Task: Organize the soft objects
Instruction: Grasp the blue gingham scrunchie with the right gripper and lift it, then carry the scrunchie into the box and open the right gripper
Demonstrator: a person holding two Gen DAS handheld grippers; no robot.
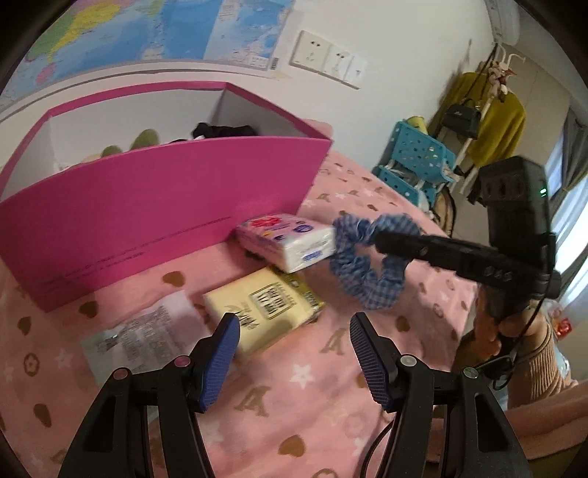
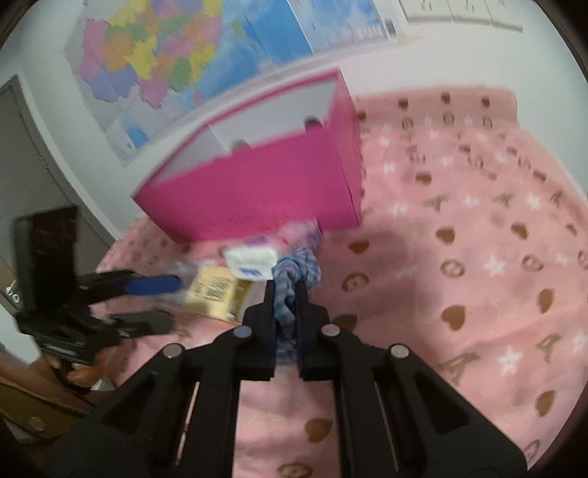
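Blue-and-white gingham scrunchie [image 1: 367,266] hangs in the air, pinched between the pressed-together fingers of the right gripper [image 2: 286,290], above the pink blanket [image 1: 422,301] and just right of the tissue packs. In the right wrist view the fabric bunches up btwn the two black fingers and spills out past the tips.

Left gripper [image 1: 294,331] is spread wide w/ nothing in it, blue pads [image 1: 226,345] facing each other, hovering low over the blanket near the yellow tissue pack [image 1: 268,305].

Nearest the scrunchie: white tissue pack w/ pink flower print [image 1: 290,241], one end resting on top of the yellow pack, the other end close against the magenta box [image 1: 158,206]. A clear plastic wrapper w/ small print [image 1: 147,331] lies flat to the left of the yellow pack.

The box is open-topped, white inside, standing on the blanket by the wall. Over its front wall only tops show: something olive-green [image 1: 143,139] and something black [image 1: 224,130]; can't tell what they are, the rest is hidden.

Further out: map [image 1: 147,25] on the wall, wall sockets [image 1: 327,55], turquoise perforated baskets [image 1: 415,161], mustard garment and black handbag [image 1: 465,117] on a rack.

Right wrist view is motion-blurred; pack labels unreadable there.
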